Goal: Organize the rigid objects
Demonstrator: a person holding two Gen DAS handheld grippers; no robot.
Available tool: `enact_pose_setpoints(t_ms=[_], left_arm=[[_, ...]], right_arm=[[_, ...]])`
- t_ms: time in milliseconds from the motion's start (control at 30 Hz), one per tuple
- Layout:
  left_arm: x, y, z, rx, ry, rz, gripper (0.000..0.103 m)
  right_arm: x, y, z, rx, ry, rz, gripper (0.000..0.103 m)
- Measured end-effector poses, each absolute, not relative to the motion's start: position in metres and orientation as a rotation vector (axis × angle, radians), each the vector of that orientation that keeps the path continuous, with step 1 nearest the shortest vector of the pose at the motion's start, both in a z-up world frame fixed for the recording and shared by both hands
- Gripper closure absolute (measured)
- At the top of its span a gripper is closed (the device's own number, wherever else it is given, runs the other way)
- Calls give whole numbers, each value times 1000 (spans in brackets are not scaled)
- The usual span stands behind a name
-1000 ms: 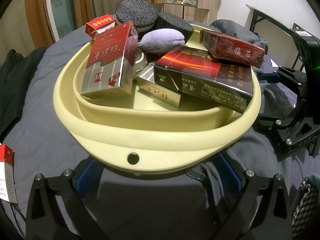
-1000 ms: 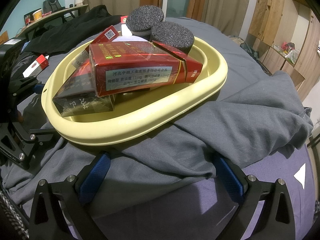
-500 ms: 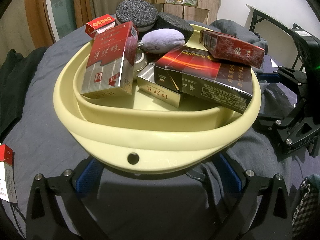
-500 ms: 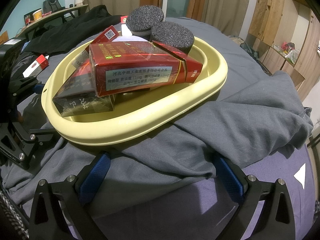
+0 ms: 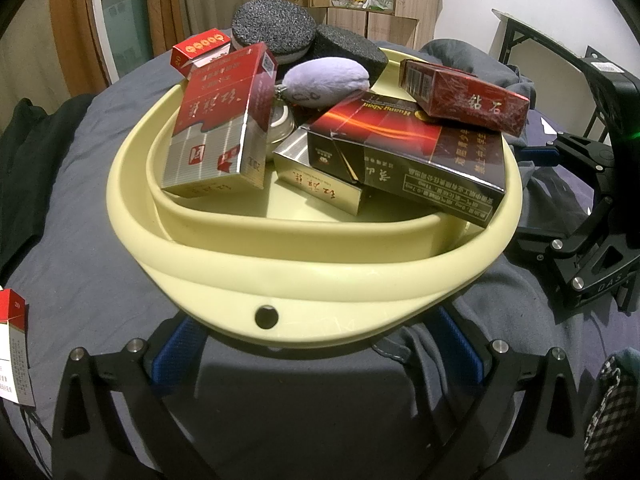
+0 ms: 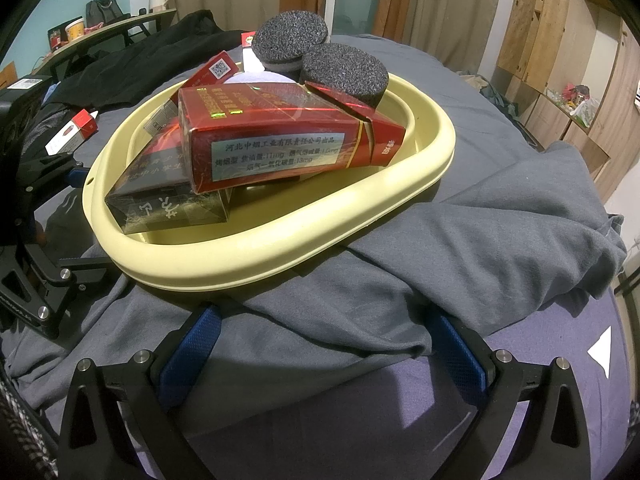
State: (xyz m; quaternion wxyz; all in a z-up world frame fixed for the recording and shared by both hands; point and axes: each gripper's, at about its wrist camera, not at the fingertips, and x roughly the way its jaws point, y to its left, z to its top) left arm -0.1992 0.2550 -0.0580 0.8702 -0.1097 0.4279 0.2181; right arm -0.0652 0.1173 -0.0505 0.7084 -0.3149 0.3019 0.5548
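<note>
Two claws sit spread wide on the bed, left claw [image 5: 316, 344] and right claw [image 6: 320, 336], gripping nothing. Grey shirt [image 6: 500, 232] bunches beside the yellow basin [image 5: 320, 280], which holds cigarette boxes [image 5: 220, 132], sponges [image 5: 274, 28], purple pouch [image 5: 324, 82].

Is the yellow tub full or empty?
Full. The yellow tub is piled above its rim: cigarette boxes stacked on each other, a purple plush, and black sponges at the back.

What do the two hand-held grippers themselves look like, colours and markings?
Both match: the left hand-held gripper and right hand-held gripper have black angular frames with triangular cutouts, silver round bolt heads, and blue pads on the fingers. White lettering marks the right one's frame, seen from the left camera.
</note>
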Motion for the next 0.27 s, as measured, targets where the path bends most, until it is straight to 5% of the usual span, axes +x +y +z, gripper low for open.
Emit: enact_pose_setpoints(t_ms=[267], left_arm=[[-199,255,-58,-230,892,453,0]], right_arm=[[-65,117,-51,-700,670,1232,0]])
